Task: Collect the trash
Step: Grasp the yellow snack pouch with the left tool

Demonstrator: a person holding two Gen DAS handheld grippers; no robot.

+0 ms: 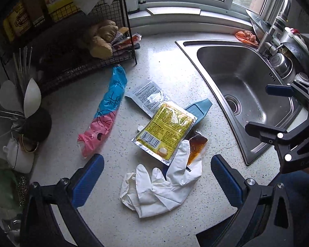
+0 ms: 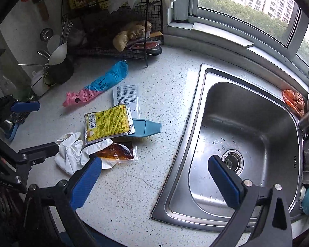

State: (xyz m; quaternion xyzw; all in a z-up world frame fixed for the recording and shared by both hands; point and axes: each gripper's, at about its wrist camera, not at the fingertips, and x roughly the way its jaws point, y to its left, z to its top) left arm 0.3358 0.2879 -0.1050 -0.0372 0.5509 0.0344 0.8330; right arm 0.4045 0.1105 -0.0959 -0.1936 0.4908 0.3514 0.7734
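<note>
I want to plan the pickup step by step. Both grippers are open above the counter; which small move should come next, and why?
Probably lower the left gripper onto the white glove. It is open, the glove lies right between its fingers, nearest of the trash, and partly overlaps the yellow packet and sauce sachet.

glove (image 1: 164, 187): white
packet (image 1: 164, 132): yellow, silver edge, barcode
sauce sachet (image 1: 195, 147): clear, brown-orange filling
bag (image 1: 107, 111): blue and pink, black drawing
scoop (image 1: 199, 109): pale blue
counter (image 1: 164, 61): white, dark speckles
cloth (image 2: 293, 100): orange, patterned
pads (image 1: 88, 180): blue

A speckled white counter (image 1: 166, 49) carries a white glove (image 1: 164, 187), wrappers and a wire rack (image 1: 76, 61).
</note>
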